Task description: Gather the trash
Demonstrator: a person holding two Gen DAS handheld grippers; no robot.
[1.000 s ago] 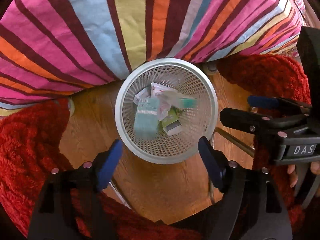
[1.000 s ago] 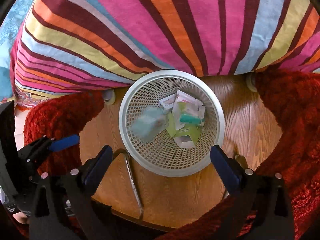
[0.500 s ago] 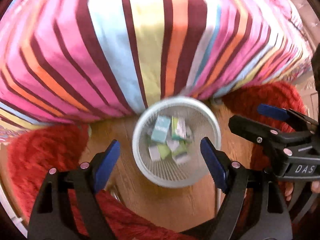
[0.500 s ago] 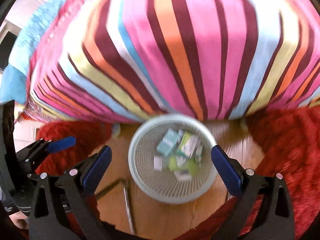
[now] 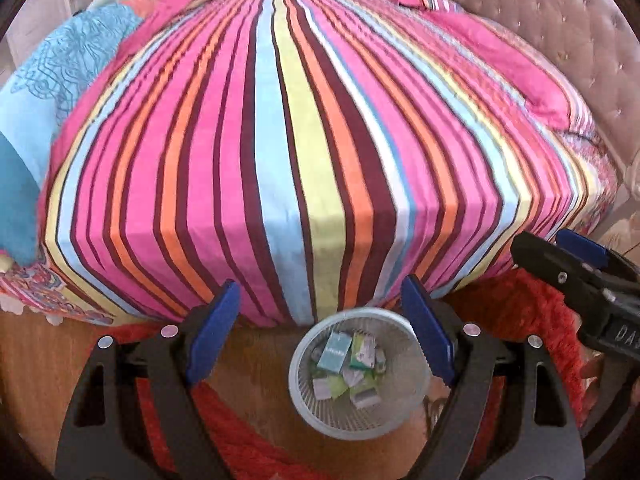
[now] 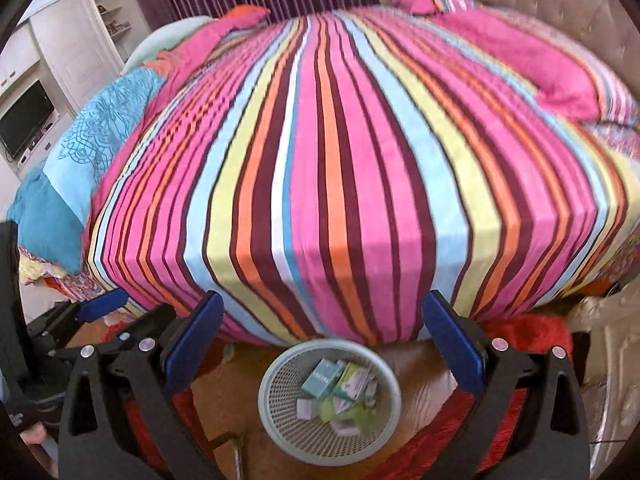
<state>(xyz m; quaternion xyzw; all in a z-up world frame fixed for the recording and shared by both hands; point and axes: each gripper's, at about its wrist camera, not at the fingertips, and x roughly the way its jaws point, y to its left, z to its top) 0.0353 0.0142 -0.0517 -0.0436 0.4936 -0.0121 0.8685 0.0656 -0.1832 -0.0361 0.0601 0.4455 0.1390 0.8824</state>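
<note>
A white mesh wastebasket (image 5: 304,392) stands on the wood floor at the foot of the bed; it also shows in the right wrist view (image 6: 280,432). It holds several small boxes, among them a teal one (image 5: 334,352) (image 6: 320,378). My left gripper (image 5: 320,332) is open and empty, high above the basket. My right gripper (image 6: 324,344) is open and empty, also above it. The right gripper shows at the right edge of the left wrist view (image 5: 576,276), the left gripper at the left edge of the right wrist view (image 6: 80,316).
A bed with a striped cover (image 5: 300,140) fills most of both views, with a padded headboard (image 5: 560,20) at the right. A red shaggy rug (image 5: 532,320) lies on both sides of the basket. White cabinets and a screen (image 6: 24,116) stand far left.
Both grippers have risen and tilted up, so the basket now looks small and low and the whole bed is in view. A teal box dropped into the basket.
</note>
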